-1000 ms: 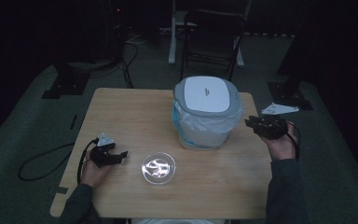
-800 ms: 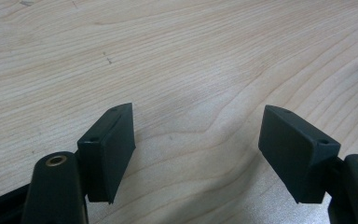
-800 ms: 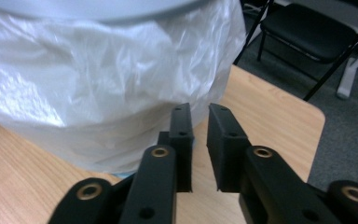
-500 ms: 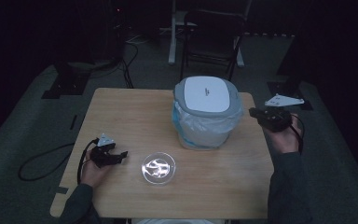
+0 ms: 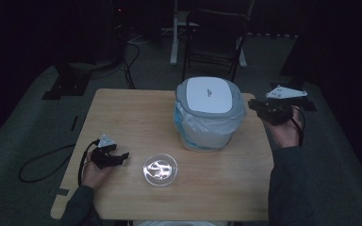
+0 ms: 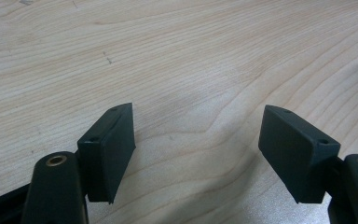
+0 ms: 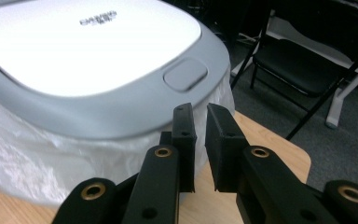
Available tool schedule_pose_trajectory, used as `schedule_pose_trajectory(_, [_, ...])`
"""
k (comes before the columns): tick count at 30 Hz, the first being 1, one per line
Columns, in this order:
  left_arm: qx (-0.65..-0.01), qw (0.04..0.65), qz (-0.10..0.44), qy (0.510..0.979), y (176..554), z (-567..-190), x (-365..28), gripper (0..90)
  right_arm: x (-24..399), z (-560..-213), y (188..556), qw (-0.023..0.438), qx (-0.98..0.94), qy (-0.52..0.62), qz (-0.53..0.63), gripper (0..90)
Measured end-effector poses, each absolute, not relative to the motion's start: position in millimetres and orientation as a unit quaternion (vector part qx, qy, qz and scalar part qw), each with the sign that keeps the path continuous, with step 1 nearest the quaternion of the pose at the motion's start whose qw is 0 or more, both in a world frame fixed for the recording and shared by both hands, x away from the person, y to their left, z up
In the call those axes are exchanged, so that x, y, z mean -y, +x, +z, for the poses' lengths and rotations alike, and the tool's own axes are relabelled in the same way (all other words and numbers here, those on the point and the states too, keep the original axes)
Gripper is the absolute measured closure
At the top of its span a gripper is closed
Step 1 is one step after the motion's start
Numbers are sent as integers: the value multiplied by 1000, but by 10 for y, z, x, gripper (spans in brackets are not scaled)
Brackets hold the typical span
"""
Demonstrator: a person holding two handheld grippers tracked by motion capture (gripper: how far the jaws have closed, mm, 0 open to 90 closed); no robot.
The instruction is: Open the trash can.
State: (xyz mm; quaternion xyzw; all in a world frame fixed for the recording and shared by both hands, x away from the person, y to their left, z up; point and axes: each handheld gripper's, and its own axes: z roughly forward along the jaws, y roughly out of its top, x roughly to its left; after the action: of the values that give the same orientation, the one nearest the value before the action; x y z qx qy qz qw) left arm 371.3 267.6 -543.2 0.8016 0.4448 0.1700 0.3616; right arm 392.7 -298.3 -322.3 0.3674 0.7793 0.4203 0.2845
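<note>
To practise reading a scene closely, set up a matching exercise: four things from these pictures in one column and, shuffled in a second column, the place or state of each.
Column one:
1. left tongs
2. right tongs
3. lidded bin
4. glass dish

Column two:
A. at the table's near edge, between the two hands
B. lined with a clear plastic bag
C. jaws wide apart above bare wood
D. jaws nearly together, nothing between them, beside the bin lid

Pairs: 1-C, 2-D, 3-B, 4-A
</note>
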Motion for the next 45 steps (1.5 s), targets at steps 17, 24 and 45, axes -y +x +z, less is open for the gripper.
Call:
schedule_pose_trajectory(17, [-443,357,176,803,3708,-5434,-2660,277,2798,-3131,4141,273,-785,352,430,821])
schedule_pose_trajectory(24, [-442,355,177,804,3706,-5433,-2655,278,2757,-3157,4232,268,-785,355,431,822])
schedule_pose_trajectory(45, [-440,352,180,806,3705,-5433,-2649,277,2762,-3224,4381,246,-773,374,451,850])
